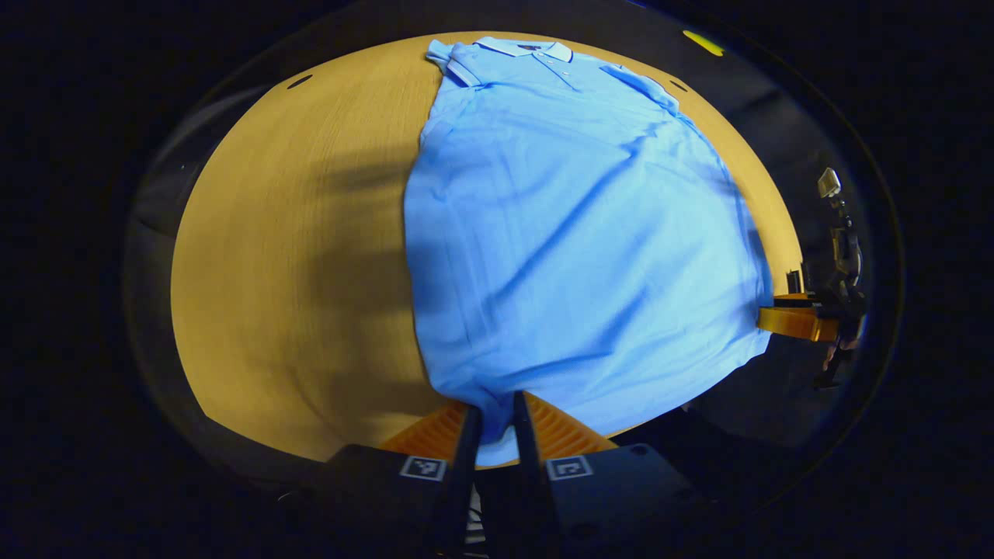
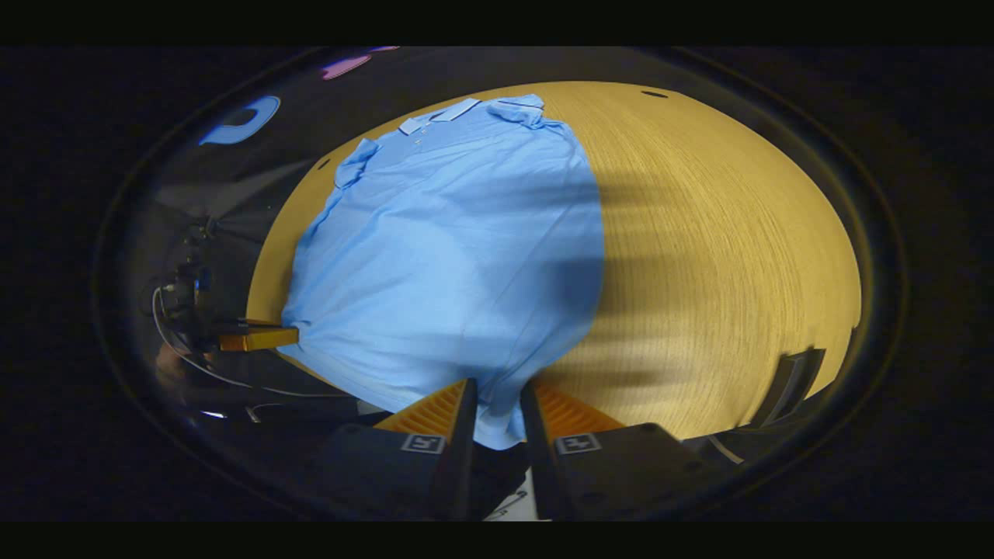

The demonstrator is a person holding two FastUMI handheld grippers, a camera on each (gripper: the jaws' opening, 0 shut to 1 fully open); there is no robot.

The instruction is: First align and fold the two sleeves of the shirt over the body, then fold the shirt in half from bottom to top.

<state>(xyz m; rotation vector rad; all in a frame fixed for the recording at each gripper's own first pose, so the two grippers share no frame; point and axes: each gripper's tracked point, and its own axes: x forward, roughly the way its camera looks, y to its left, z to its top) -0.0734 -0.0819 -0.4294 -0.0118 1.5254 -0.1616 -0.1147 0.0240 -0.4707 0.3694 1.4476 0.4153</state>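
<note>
The table [image 1: 295, 256] carried the shirt [image 1: 575, 233], lying flat with both sleeves already folded over its body and its long axis running straight away from the hem to the collar [image 1: 528, 48]. At the hem's two corners, the left tool [image 1: 495, 423] and right tool [image 2: 497, 411] each stood clamped on the cloth, equally near, collar directly ahead.

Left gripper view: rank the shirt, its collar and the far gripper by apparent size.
1. shirt
2. right gripper, though it sits at the distorted edge, so unsure
3. collar, looking much alike in size
</note>
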